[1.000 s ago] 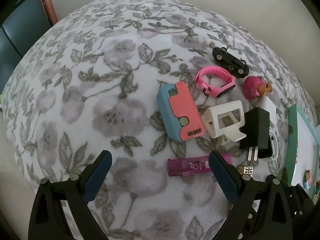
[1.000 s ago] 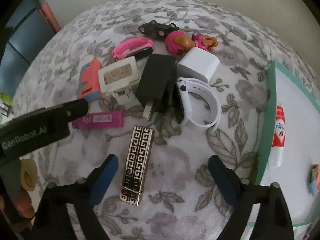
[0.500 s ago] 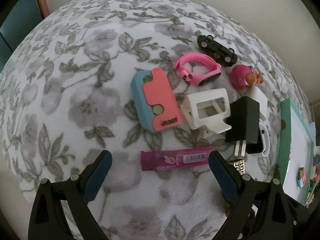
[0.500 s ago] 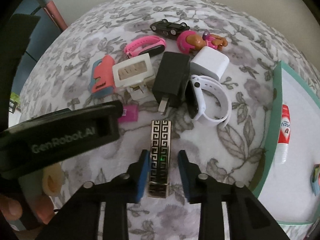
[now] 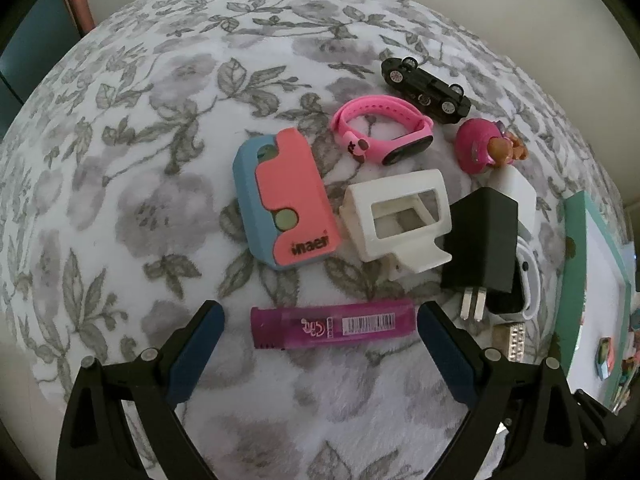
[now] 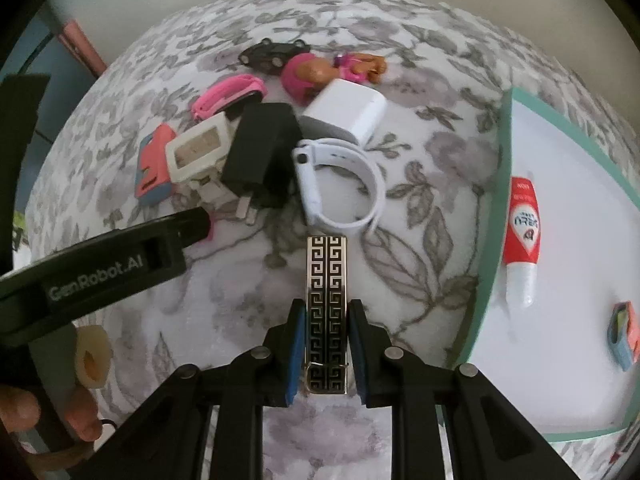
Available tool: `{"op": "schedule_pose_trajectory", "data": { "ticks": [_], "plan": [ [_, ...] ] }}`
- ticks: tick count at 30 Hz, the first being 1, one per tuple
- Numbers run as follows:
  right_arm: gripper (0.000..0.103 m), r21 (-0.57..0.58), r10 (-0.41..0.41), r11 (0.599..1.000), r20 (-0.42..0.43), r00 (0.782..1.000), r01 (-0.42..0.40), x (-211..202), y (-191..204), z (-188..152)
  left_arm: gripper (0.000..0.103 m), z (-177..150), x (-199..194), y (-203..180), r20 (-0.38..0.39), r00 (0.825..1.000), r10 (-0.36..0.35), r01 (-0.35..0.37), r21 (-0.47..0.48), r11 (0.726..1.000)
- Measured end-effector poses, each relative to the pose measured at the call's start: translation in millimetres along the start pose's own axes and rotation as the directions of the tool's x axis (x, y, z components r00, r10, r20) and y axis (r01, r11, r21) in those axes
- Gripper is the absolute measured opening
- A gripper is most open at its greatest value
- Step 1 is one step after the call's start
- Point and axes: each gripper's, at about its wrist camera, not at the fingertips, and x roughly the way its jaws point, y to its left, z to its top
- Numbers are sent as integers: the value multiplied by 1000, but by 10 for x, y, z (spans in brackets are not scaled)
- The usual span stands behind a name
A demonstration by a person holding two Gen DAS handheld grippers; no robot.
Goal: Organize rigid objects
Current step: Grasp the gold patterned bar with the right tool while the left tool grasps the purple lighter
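Observation:
My right gripper (image 6: 326,314) is shut on a black-and-gold patterned lighter (image 6: 326,300), held lengthwise between the jaws above the floral cloth. My left gripper (image 5: 320,320) is open, its fingers at either end of a purple lighter (image 5: 332,326) lying on the cloth. Beyond it lie a pink-and-blue case (image 5: 286,204), a white frame-shaped holder (image 5: 400,216), a black charger (image 5: 482,252), a pink watch (image 5: 382,130), a black toy car (image 5: 424,84) and a pink doll toy (image 5: 486,146). A white watch (image 6: 340,184) and white charger (image 6: 348,110) show in the right wrist view.
A teal-edged white tray (image 6: 500,216) lies at the right, holding a red-and-white tube (image 6: 522,228) and a small pink-and-blue item (image 6: 624,334). The left gripper's black body (image 6: 104,264) and the person's hand cross the right wrist view's left side.
My right gripper closed on the patterned lighter and lifted it, turning it straight. My left gripper moved in over the purple lighter, which now lies between its open fingers.

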Motion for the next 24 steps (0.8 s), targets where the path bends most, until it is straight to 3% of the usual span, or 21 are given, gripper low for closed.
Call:
{"op": "schedule_pose_trajectory", "data": {
  "ticks": [8, 18, 20, 24],
  "plan": [
    [23, -2, -3, 1000, -2, 1000, 3, -24, -46, -15, 97, 6, 143, -234, 14, 996, 88, -88, 37, 995],
    [23, -5, 2, 1000, -4, 1000, -2, -7, -63, 7, 97, -41, 172, -230, -1, 996, 85, -85, 4, 996],
    [23, -13, -5, 1000, -5, 1000, 5, -8, -54, 4, 95, -50, 170, -226, 0, 996, 87, -87, 8, 996],
    [23, -22, -12, 1000, -5, 1000, 12, -2, -25, 4, 81, -64, 145, -206, 12, 996, 87, -87, 14, 996]
  ]
}}
